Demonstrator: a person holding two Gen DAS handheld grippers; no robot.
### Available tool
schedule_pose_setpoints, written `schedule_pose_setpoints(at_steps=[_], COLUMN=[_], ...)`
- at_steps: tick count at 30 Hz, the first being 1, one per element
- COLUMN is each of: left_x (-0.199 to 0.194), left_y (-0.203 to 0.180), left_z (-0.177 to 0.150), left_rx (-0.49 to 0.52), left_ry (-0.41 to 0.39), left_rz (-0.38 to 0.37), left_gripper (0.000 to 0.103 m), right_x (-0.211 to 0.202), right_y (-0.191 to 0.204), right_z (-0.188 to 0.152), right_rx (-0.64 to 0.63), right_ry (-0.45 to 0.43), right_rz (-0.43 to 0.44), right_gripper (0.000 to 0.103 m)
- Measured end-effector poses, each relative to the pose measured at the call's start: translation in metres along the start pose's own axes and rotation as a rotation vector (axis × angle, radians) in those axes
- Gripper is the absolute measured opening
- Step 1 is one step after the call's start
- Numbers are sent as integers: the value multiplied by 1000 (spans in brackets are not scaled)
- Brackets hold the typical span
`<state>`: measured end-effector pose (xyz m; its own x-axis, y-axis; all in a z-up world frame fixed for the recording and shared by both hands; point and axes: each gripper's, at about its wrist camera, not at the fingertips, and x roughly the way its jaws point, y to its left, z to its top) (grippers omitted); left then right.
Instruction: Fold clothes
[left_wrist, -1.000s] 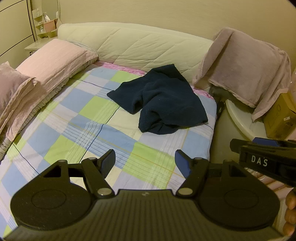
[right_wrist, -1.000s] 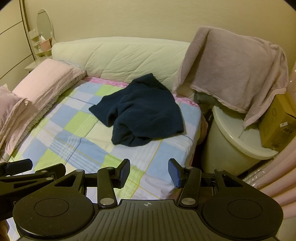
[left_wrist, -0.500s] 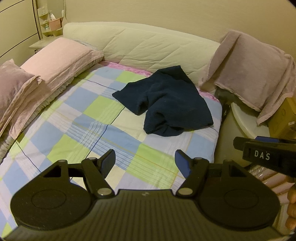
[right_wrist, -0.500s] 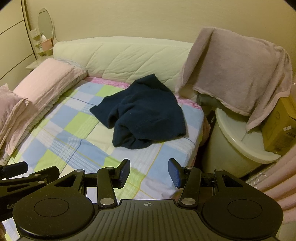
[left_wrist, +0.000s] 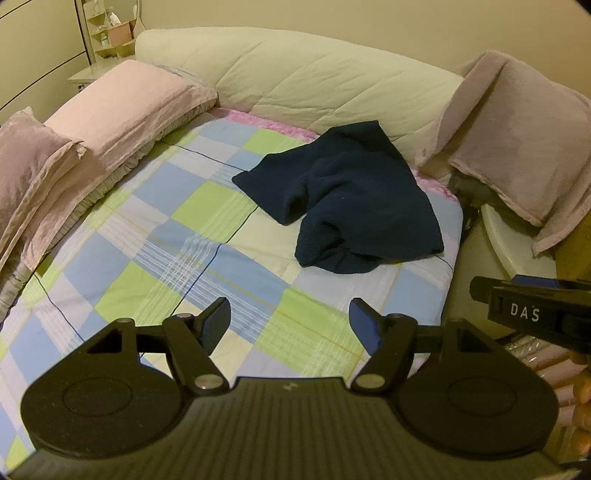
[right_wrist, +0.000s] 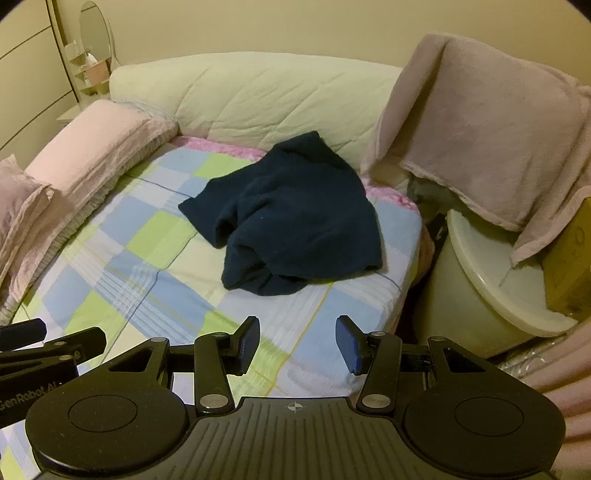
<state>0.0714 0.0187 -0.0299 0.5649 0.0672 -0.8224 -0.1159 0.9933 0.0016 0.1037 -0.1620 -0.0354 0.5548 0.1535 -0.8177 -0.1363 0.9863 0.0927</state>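
Left gripper (left_wrist: 290, 325): both fingers spread wide with nothing between them; held above the near part of the bed, well short of the garment. Its body also enters the right wrist view at the near left edge (right_wrist: 48, 350).
Pillows: two pinkish pillows lie along the left side of the bed, one nearer and darker (left_wrist: 26, 166), one farther and paler (left_wrist: 122, 107).
Dresser: a pale unit with small shelves and an oval mirror (right_wrist: 94, 33) stands at the far left, beyond the pillows.
Bedsheet (left_wrist: 155, 240): a check of blue, green and white squares that covers the mattress, with a pink edge along the far side.
Headboard cushion (left_wrist: 314, 81): cream, quilted, running across the far side of the bed.
Dark blue garment (left_wrist: 351, 195): crumpled and unfolded, lying on the far right part of the bedsheet, its far edge touching the headboard cushion; apart from both grippers.
Right gripper (right_wrist: 297, 345): fingers apart and empty, above the near right edge of the bed, with the garment straight ahead and farther off. In the left wrist view its side, marked "DAS", shows at the right edge (left_wrist: 532, 314).
Round table (right_wrist: 491, 273): cream, just beside the right edge of the bed.
Mauve towel (right_wrist: 487, 125): draped over something on the table, hanging down toward the tabletop.
Cardboard box (right_wrist: 570, 266): yellowish, on the table at the far right, partly under the towel.
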Motion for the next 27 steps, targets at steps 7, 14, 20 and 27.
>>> schedule_pose_setpoints(at_steps=[7,14,20,27], left_x=[36,75,110,157], left_y=[-27,-57,-70,-72], left_z=[28,58,74,84], left_rx=[9,17,-11,-52], left_ry=[40,69,70,72], left_rz=[-2,-18,-50,-73], left_gripper=[68,68,68,68], right_x=[32,65,94,133], right_y=[-26,-58,-89,-124], right_z=[22,53,77,95], right_rx=[6,19,61,154], right_ry=[47,76,65,15], right_rz=[-6,-25,3,127], right_gripper=[49,49,49,50])
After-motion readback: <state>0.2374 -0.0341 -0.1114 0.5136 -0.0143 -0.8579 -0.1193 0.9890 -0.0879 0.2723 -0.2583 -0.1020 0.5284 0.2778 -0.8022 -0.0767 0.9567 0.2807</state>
